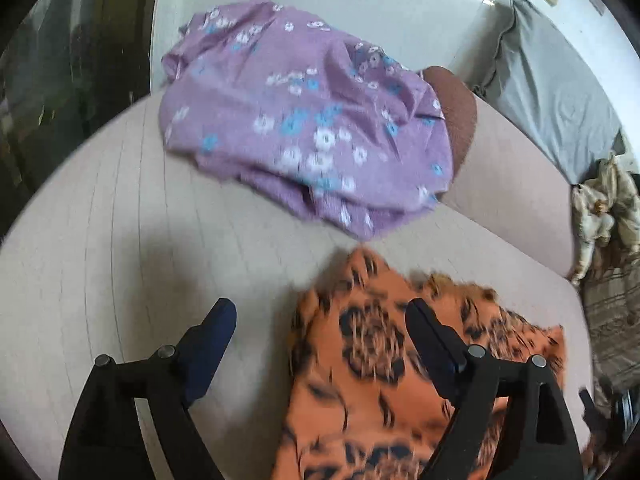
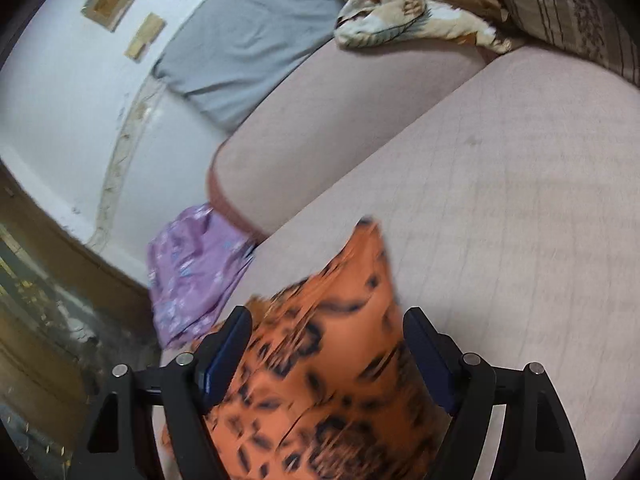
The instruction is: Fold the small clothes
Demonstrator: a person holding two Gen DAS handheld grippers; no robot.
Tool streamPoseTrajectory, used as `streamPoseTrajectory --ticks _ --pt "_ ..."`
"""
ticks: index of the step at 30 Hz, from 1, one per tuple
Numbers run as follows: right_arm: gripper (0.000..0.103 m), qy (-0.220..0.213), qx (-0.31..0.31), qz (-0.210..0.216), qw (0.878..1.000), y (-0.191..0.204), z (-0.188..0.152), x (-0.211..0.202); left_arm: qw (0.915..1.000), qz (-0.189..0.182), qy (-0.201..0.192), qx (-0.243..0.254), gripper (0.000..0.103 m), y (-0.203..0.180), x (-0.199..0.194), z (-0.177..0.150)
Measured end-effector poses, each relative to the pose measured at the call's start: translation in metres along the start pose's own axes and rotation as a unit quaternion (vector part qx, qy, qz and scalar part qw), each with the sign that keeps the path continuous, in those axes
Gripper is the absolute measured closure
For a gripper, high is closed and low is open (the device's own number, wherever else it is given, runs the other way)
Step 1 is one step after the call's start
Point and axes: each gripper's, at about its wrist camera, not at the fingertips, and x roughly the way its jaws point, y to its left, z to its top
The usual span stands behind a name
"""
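An orange garment with a black flower print (image 1: pixel 360 360) lies on the pale pink sofa seat (image 1: pixel 120 240), blurred in both views. My left gripper (image 1: pixel 320 312) hovers open over the garment's left edge; one finger is above the cloth, the other above bare seat. In the right wrist view the orange garment (image 2: pixel 332 380) rises in a point between the wide-open fingers of my right gripper (image 2: pixel 328 316), and neither pad presses on it. A purple garment with white and blue flowers (image 1: pixel 304 120) lies crumpled at the far end of the seat, also seen as the purple garment (image 2: pixel 192 272).
A grey pillow (image 1: pixel 552 92) leans on the white wall behind the sofa's backrest (image 2: pixel 320 128). A crumpled cream and brown cloth (image 2: pixel 400 12) and a striped cushion (image 2: pixel 560 4) sit further along. The seat's edge drops to a dark floor (image 2: pixel 48 320).
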Motion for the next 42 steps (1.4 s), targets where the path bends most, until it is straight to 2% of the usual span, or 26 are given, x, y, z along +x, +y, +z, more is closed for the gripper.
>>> streamPoseTrajectory --ticks 2,3,5,9,12,14,15,16,20,23,24,26,27,29,30,31,32,33,35,37,39,40,41,42 --pt "0.022 0.004 -0.006 -0.002 1.0 0.004 -0.011 0.005 0.9995 -0.02 0.021 0.008 0.016 -0.01 0.017 0.016" --pt "0.022 0.01 -0.004 0.0 1.0 0.005 -0.015 0.015 0.998 -0.033 0.052 0.013 0.016 -0.018 0.035 0.024" --pt "0.022 0.022 0.006 0.005 1.0 0.002 -0.016 0.023 0.9967 -0.011 0.08 0.012 0.016 -0.025 0.06 0.031" --pt "0.024 0.02 0.011 0.001 1.0 -0.005 -0.017 0.031 0.9924 0.014 0.122 0.01 0.016 -0.034 0.114 0.04" --pt "0.024 0.021 0.029 0.012 0.999 -0.012 -0.012 0.032 0.9909 0.001 0.134 0.0 0.019 -0.037 0.132 0.038" --pt "0.024 0.02 0.025 0.005 0.999 -0.013 -0.01 0.035 0.9898 -0.005 0.142 0.009 0.054 -0.04 0.139 0.036" --pt "0.024 0.022 0.023 0.002 0.999 -0.013 -0.009 0.036 0.9892 -0.005 0.146 0.016 0.084 -0.043 0.139 0.034" --pt "0.024 0.026 0.023 0.0 0.999 -0.013 -0.009 0.039 0.9896 -0.004 0.142 0.022 0.092 -0.044 0.138 0.033" --pt "0.024 0.032 0.015 -0.013 0.999 -0.009 -0.009 0.045 0.9947 -0.008 0.098 0.031 0.095 -0.037 0.108 0.036" --pt "0.024 0.033 0.001 -0.021 0.999 -0.004 -0.012 0.044 0.9967 -0.034 0.071 0.017 0.095 -0.021 0.076 0.041" --pt "0.024 0.034 0.001 -0.019 0.999 -0.004 -0.013 0.044 0.9976 -0.026 0.06 0.022 0.094 -0.015 0.066 0.043" --pt "0.024 0.04 0.0 -0.015 0.999 -0.001 -0.016 0.045 0.9989 0.008 0.037 0.028 0.093 -0.008 0.059 0.044" --pt "0.024 0.044 -0.001 -0.014 0.999 0.001 -0.019 0.047 0.9978 0.05 0.038 0.021 0.09 0.001 0.066 0.044" --pt "0.024 0.051 -0.014 -0.023 0.998 0.006 -0.026 0.05 0.9896 0.125 0.065 0.03 0.09 0.007 0.086 0.038" --pt "0.024 0.052 -0.026 -0.032 0.998 0.01 -0.031 0.05 0.9804 0.169 0.093 0.04 0.09 0.011 0.097 0.031" --pt "0.024 0.052 -0.035 -0.037 0.997 0.013 -0.033 0.048 0.9781 0.179 0.1 0.035 0.091 0.014 0.097 0.025" --pt "0.024 0.051 -0.042 -0.041 0.997 0.016 -0.037 0.045 0.9817 0.166 0.092 0.018 0.091 0.018 0.09 0.019" --pt "0.024 0.051 -0.048 -0.037 0.997 0.02 -0.04 0.041 0.9899 0.125 0.066 -0.012 0.091 0.022 0.071 0.009" --pt "0.024 0.057 -0.064 -0.013 0.996 0.031 -0.046 0.033 0.9953 0.09 0.03 -0.018 0.089 0.017 0.041 -0.007" --pt "0.024 0.085 -0.097 -0.011 0.992 0.043 -0.058 0.036 0.9956 0.088 -0.001 0.034 0.082 -0.007 0.011 -0.033" --pt "0.024 0.148 -0.099 -0.028 0.984 0.04 -0.08 0.055 0.9934 0.073 -0.015 0.087 0.078 -0.026 -0.007 -0.063" --pt "0.024 0.19 -0.09 -0.046 0.977 0.033 -0.096 0.067 0.9915 0.076 -0.007 0.105 0.073 -0.031 -0.008 -0.077" --pt "0.028 0.172 -0.109 -0.056 0.977 0.034 -0.104 0.064 0.9892 0.085 0.012 0.119 0.072 -0.033 -0.004 -0.089" --pt "0.028 0.154 -0.14 -0.07 0.976 0.042 -0.111 0.056 0.9851 0.108 0.054 0.122 0.072 -0.029 0.009 -0.102"
